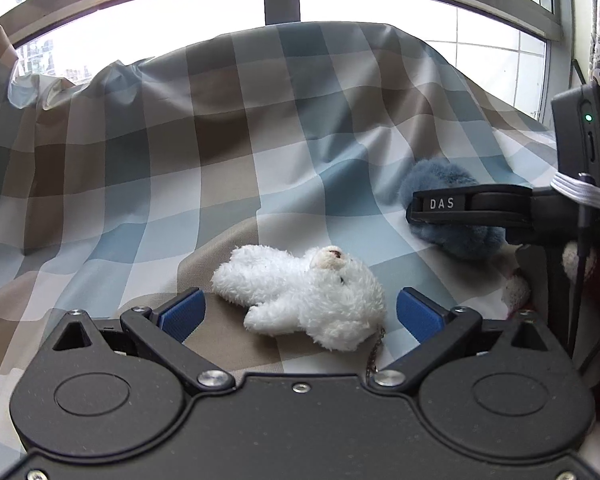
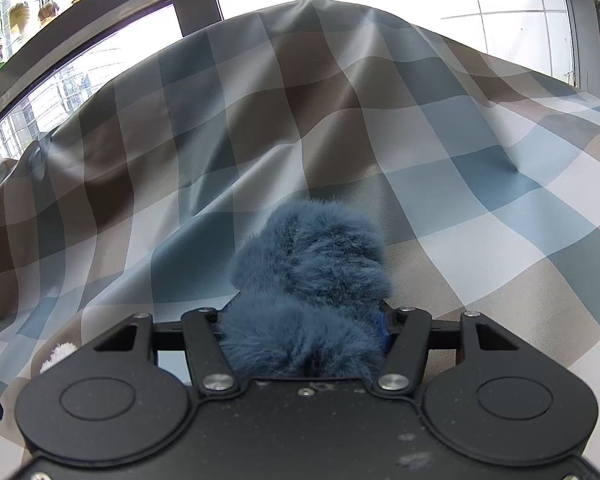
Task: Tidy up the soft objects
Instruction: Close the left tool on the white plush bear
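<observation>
We are squeezing our right gripper (image 2: 304, 320) on the blue fluffy toy (image 2: 312, 264), holding our left gripper (image 1: 300, 316) wide open, empty, around the white plush bear (image 1: 300, 296), checked cloth (image 1: 180, 160) lying bare beyond the bear.

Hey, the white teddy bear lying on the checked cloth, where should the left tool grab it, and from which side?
Grip the white teddy bear across its plump middle, coming straight down from above with the open left tool. It lies flat on the checked cloth between the pads, and its head and thin limbs would slip.
</observation>
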